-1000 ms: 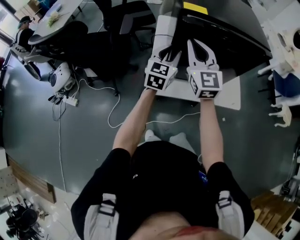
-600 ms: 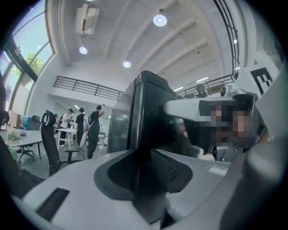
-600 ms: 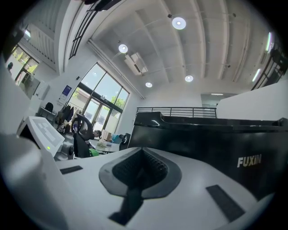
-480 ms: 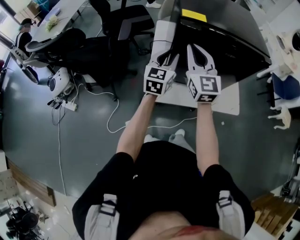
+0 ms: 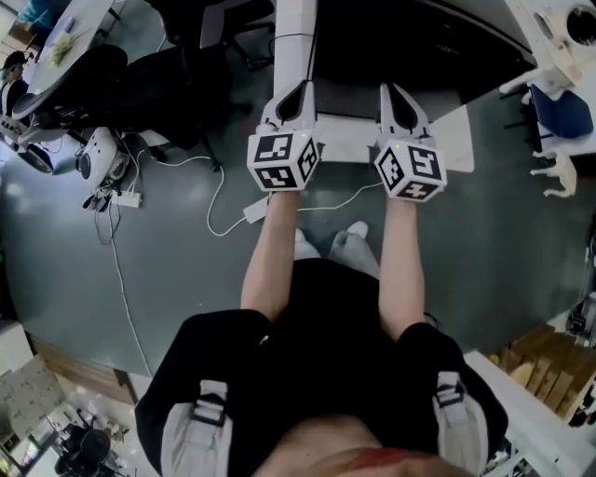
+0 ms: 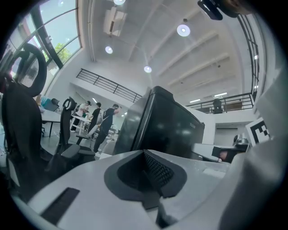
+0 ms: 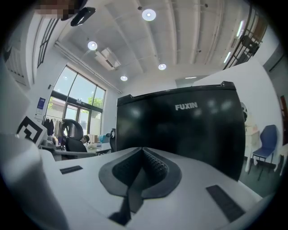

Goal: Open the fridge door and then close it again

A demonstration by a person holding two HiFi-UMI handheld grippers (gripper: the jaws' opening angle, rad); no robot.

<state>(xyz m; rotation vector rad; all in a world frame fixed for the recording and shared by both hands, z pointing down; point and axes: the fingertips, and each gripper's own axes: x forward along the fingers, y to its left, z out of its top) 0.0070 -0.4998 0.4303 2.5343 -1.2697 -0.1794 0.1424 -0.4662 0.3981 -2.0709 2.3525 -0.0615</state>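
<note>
The black fridge [image 5: 410,37] stands ahead of me, and a white upright edge [image 5: 295,28] runs down its left side. In the right gripper view its dark front [image 7: 180,130] looks flat and closed. From the left gripper view I see the fridge [image 6: 166,126] at an angle. My left gripper [image 5: 296,91] points at that white edge without touching it. Its jaws are closing and meet [image 6: 145,152] with nothing between them. My right gripper [image 5: 399,93] is level beside it, a short way before the fridge front, shut [image 7: 143,149] and empty.
A white floor plate [image 5: 456,135] lies under the fridge front. Black office chairs [image 5: 168,74], a floor cable [image 5: 223,210] and a power strip [image 5: 126,198] lie to the left. A blue chair [image 5: 559,102] stands at the right. People [image 6: 105,121] stand far off.
Both grippers have drawn back from the fridge and sunk lower. The left jaws, spread before, have closed. The right jaws have stayed shut.
</note>
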